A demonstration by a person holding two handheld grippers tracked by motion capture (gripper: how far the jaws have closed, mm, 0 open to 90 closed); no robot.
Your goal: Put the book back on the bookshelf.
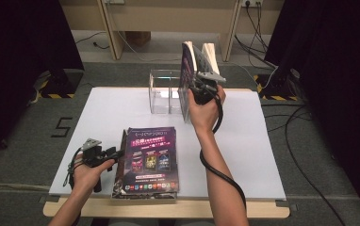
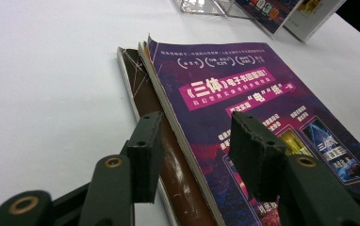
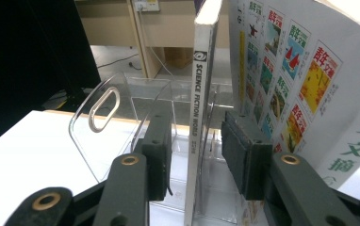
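A purple-covered magazine (image 1: 150, 160) (image 2: 244, 94) tops a small stack at the table's front, with a brown one (image 2: 145, 103) under it. My left gripper (image 1: 117, 153) (image 2: 194, 141) stands open at the stack's left edge, one jaw over the brown cover and one over the purple cover, gripping nothing. At the back, a thin magazine (image 1: 187, 66) (image 3: 198, 84) stands upright in a clear acrylic holder (image 1: 161, 92) (image 3: 107, 108). My right gripper (image 1: 198, 87) (image 3: 197, 141) is open around its spine, with a gap on each side. A white-covered magazine (image 1: 211, 52) (image 3: 300, 80) leans just right of it.
The white table top (image 1: 112, 108) has a wooden front edge (image 1: 168, 209). Black curtains (image 1: 22, 47) hang at both sides. Cables (image 1: 305, 155) lie on the floor to the right, and wooden furniture legs (image 1: 112, 33) stand behind the table.
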